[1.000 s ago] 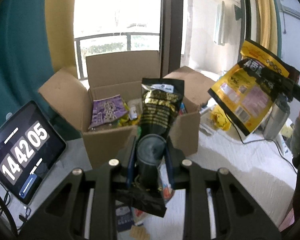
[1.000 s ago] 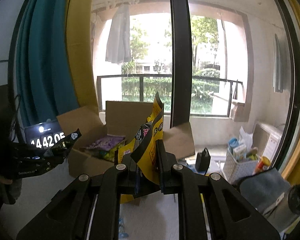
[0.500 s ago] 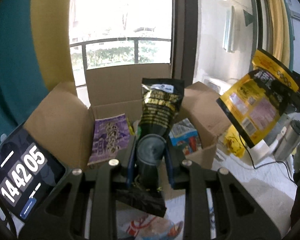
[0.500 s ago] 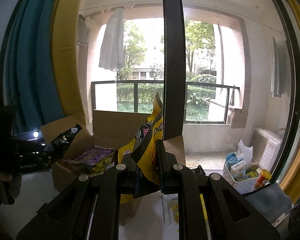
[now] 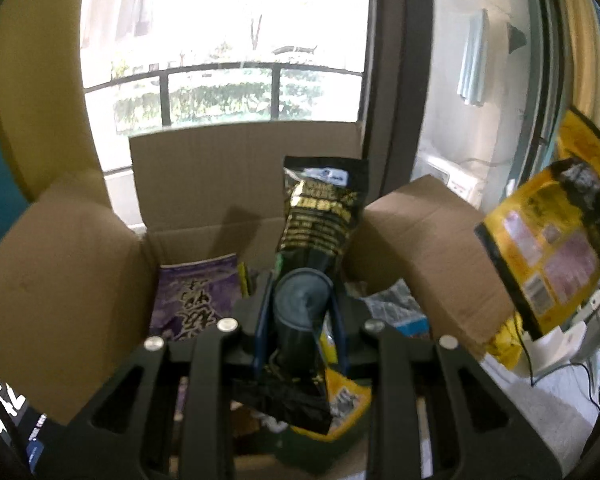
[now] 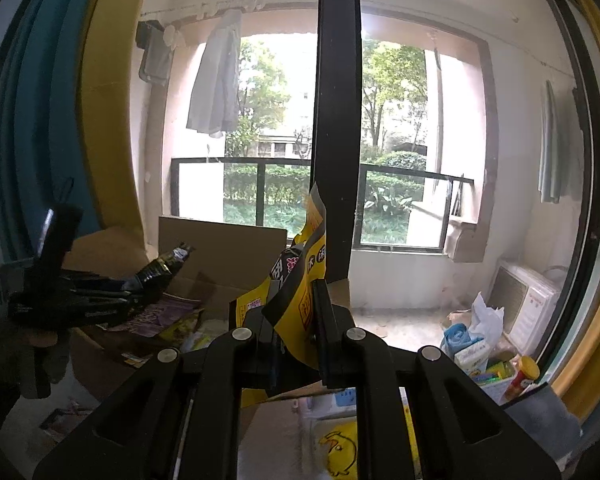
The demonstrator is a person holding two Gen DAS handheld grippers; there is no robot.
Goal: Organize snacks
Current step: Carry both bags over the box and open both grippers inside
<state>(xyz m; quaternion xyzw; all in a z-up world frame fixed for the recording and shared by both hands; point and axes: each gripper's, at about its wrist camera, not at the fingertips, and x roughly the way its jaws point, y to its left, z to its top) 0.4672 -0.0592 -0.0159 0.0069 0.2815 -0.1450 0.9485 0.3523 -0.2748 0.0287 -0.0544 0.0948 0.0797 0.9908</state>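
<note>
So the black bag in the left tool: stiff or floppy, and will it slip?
The black bag probably has some stiffness: it stands up past the left tool without drooping. Still, it looks like thin film, creased where it is pinched, so likely light. Its glossy surface could slip, though the grip sits well down the bag, above the box.

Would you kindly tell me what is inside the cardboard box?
The cardboard box holds a purple packet and a blue-white packet; the left hand-held gripper hides the rest.
</note>
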